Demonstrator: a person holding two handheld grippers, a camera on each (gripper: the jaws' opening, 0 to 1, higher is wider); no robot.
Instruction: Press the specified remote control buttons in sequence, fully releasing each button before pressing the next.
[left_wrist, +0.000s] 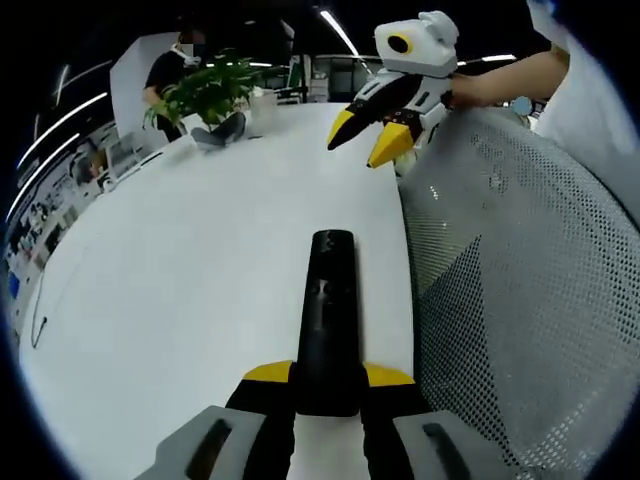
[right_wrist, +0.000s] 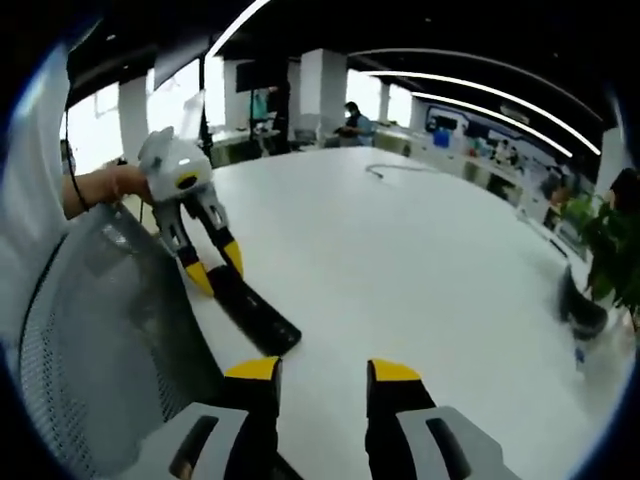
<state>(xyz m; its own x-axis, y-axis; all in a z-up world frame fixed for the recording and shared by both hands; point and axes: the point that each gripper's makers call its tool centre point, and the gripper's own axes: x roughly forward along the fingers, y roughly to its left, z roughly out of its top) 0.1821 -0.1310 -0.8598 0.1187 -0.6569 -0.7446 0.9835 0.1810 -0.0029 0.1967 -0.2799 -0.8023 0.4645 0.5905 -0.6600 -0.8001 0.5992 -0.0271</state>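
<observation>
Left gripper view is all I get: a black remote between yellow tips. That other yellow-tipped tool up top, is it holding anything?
Observer: No. In the right gripper view the right gripper is open, with bare white table between its jaws.
Operator: Is it touching the remote?
Observer: No. The remote sits off to the picture's left of those jaws, apart from them.
Operator: What grips the remote's other end?
Observer: The left gripper is shut on it, and a person's hand holds that gripper from behind.
</observation>
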